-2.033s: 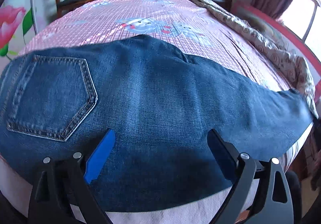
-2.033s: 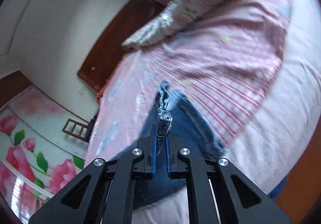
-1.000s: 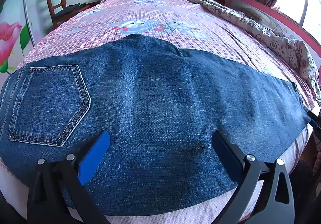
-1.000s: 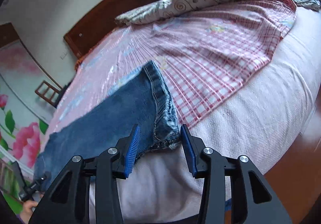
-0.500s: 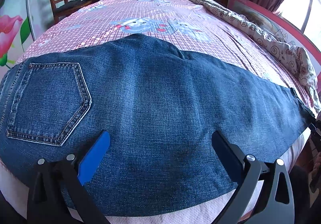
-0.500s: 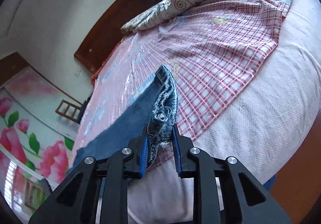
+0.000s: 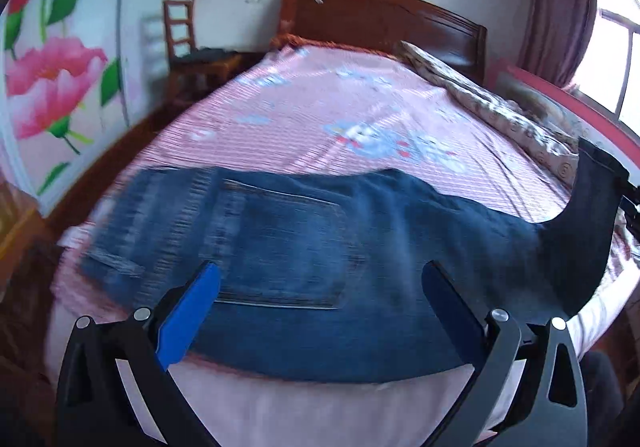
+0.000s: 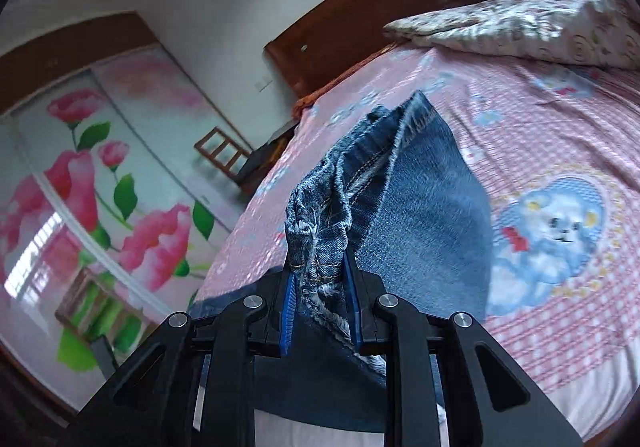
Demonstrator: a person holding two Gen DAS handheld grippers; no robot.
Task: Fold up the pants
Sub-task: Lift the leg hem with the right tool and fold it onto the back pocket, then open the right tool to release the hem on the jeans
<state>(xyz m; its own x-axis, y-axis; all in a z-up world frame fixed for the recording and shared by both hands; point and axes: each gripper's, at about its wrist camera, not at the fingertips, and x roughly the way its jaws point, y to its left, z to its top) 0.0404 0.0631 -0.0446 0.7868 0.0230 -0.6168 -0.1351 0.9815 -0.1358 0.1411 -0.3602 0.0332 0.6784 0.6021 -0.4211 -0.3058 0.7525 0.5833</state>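
Blue jeans (image 7: 304,247) lie across the foot of a bed, back pocket up, waist to the left. Their leg end (image 7: 592,215) is lifted off the bed at the right edge of the left wrist view. My right gripper (image 8: 320,287) is shut on the frayed hem (image 8: 320,223), which bunches up between the blue pads and hangs above the bed. My left gripper (image 7: 320,287) hovers above the near edge of the jeans, jaws wide open with nothing between them.
The bed has a pink checked sheet (image 7: 320,119) with a cartoon print (image 8: 556,239). A crumpled quilt (image 8: 520,27) lies along its right side. A wooden headboard (image 7: 380,27), a chair (image 7: 180,43) and a flowered wardrobe (image 7: 48,87) stand beyond.
My right gripper closed on the jeans hem and lifted it up and over the bed. The left gripper pulled back and rose, so more of the room shows.
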